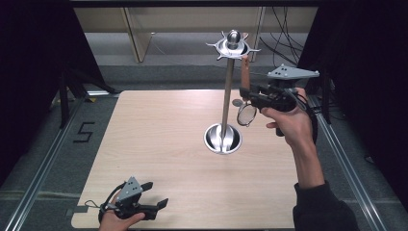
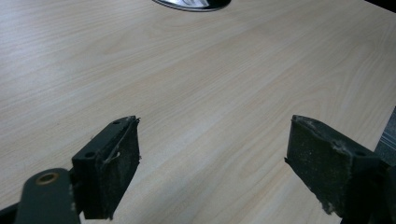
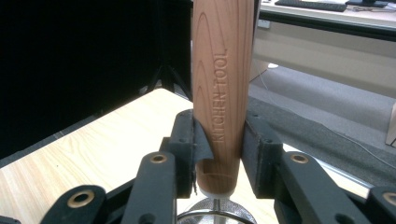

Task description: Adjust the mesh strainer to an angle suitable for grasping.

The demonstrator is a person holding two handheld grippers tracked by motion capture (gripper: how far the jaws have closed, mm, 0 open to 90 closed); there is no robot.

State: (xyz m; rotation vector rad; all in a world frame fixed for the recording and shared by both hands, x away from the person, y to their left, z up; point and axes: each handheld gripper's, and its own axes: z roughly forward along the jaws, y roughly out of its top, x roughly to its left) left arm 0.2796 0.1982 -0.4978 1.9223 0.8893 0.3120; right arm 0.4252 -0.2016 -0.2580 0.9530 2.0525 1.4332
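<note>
now the right gripper (image 1: 246, 94) pinches the strainer's (image 1: 246, 114) wooden handle (image 3: 223, 93), upright between its fingers, hooks of the rack (image 1: 233, 46) just above; the left gripper (image 1: 156, 195) rests spread, far off.

You work in a lab-style recording bay, not a home. Your light wooden table (image 1: 159, 159) stands on grey carpet between aluminium rails (image 1: 43, 168), with black curtains (image 1: 29, 57) at 9 and 3 o'clock. A taped number 5 (image 1: 82, 132) marks the floor at 10 o'clock, loose cables (image 1: 284, 29) hang at 1 o'clock, and an office desk with a keyboard (image 3: 310, 4) stands behind.
</note>
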